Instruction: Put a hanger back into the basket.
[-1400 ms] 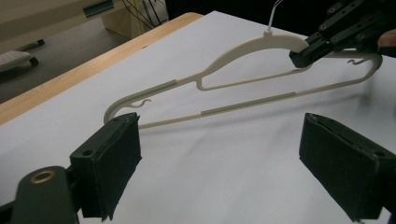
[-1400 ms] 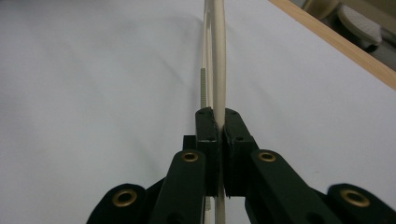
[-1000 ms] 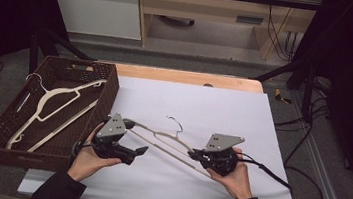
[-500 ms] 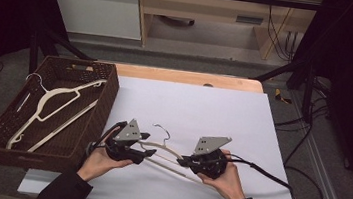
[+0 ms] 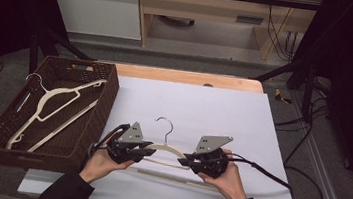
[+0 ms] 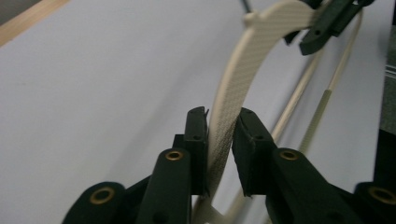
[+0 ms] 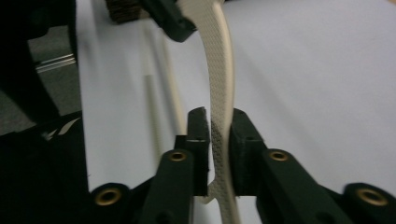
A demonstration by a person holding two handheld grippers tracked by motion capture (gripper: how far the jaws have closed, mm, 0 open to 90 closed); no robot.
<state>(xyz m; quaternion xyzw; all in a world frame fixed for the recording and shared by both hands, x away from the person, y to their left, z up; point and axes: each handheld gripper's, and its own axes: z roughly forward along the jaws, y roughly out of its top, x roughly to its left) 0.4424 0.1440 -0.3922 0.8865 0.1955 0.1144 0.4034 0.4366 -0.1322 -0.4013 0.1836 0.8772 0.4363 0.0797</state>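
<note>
1. Forearms come in at the bottom of the high view, each hand holding a hand-held gripper low in the frame.
2. Left hand-held gripper (image 5: 151, 152) has just been closing; in its own view the jaws stand narrow around one arm of the cream hanger (image 6: 233, 112), one pad on it, the other a hair off.
3. Right hand-held gripper (image 5: 186, 160) has just been opening slightly; its jaws flank the hanger's other arm, barely parted, one pad touching.
4. Hanger lies at lower centre of the white worktop (image 5: 203, 107), its hook (image 5: 164, 124) pointing to the top of the frame.
5. Brown woven basket (image 5: 7, 135) at left holds a second cream hanger (image 5: 58, 101).
6. No writing or label can be read anywhere.
</note>
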